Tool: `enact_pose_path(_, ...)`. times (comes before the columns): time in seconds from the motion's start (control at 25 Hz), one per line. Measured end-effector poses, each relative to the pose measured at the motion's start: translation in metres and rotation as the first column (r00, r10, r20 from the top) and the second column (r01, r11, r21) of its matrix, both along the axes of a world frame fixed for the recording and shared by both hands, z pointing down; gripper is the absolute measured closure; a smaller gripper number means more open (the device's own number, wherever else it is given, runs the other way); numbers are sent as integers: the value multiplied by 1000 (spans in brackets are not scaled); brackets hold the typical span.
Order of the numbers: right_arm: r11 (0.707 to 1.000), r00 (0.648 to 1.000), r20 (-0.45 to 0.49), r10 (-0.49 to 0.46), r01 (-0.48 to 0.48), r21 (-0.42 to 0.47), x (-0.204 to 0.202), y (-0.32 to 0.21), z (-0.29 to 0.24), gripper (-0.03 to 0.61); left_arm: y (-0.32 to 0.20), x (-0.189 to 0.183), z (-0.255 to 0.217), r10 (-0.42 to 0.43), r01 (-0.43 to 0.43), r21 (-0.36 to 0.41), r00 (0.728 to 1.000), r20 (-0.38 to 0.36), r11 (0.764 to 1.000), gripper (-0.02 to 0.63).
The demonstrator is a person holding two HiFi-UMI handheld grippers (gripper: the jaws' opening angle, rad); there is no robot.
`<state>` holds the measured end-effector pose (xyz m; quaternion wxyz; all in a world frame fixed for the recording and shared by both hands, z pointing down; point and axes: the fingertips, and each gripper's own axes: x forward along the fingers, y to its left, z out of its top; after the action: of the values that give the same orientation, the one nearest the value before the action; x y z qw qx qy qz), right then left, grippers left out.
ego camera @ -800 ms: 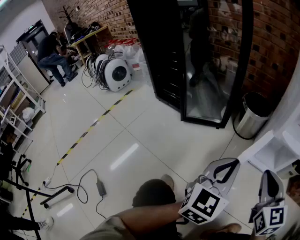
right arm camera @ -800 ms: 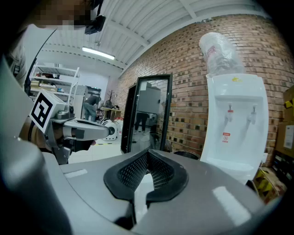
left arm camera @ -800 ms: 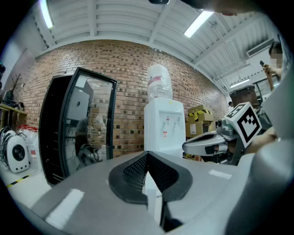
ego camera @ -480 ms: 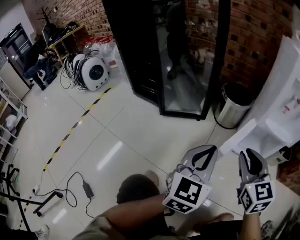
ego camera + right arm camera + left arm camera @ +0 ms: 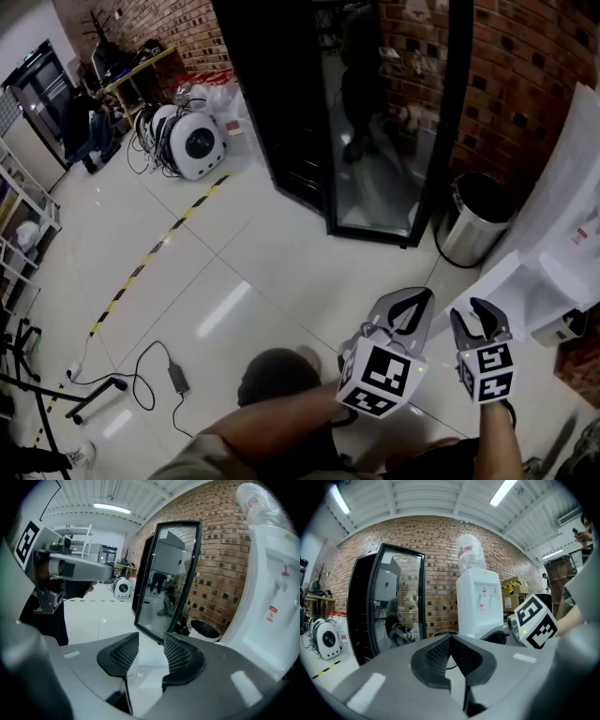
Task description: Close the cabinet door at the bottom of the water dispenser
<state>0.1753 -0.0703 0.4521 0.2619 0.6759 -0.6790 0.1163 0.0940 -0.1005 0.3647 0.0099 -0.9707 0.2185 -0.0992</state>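
Head view, nearest first: a sleeved forearm [image 5: 281, 439] reaches in from the bottom edge behind the left claw [image 5: 419, 302], and the right claw [image 5: 473, 323] is held just beside it, each carrying its marker cube. Seen in the left gripper view, the left claw [image 5: 449, 637] has its pads together at the tips with nothing between them. The right gripper view shows the right claw [image 5: 151, 641] with its jaws apart and empty, only pale floor or panel visible in the gap.

Just beyond the claws, a white panel juts out low from the foot of the water dispenser [image 5: 562, 225]; this looks like the cabinet door [image 5: 492, 286], standing open, and neither claw touches it. The dispenser itself [image 5: 480, 602] stands against the brick wall [image 5: 525, 84] with an upturned bottle on top.

A round metal bin [image 5: 478, 220] sits between the dispenser and a tall black glass-door cabinet [image 5: 375, 112]. Farther left, a cable with a power brick [image 5: 173, 375] lies on the white tiled floor [image 5: 281, 272], which is crossed by a yellow-and-black tape line [image 5: 159, 253]. Round white devices [image 5: 192, 141] lie at the far wall.
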Motion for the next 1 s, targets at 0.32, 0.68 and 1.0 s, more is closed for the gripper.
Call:
enact_pose_path(0.32,988,998,-22,-62,59,-145,13,-14,60,405,-24,6,16,-51,52,-20,998,25,998,614)
enact_pose_path(0.68,978,989,45,-140,145,-153,3,-24,57,401,-35,13,25,-64,65,-13,996,56,998,613)
enact_pose_path(1.0,959,981,111,-160,181,-217,5,15,55,422,-13,42,29,7,-6,-18,998,66,1000,613)
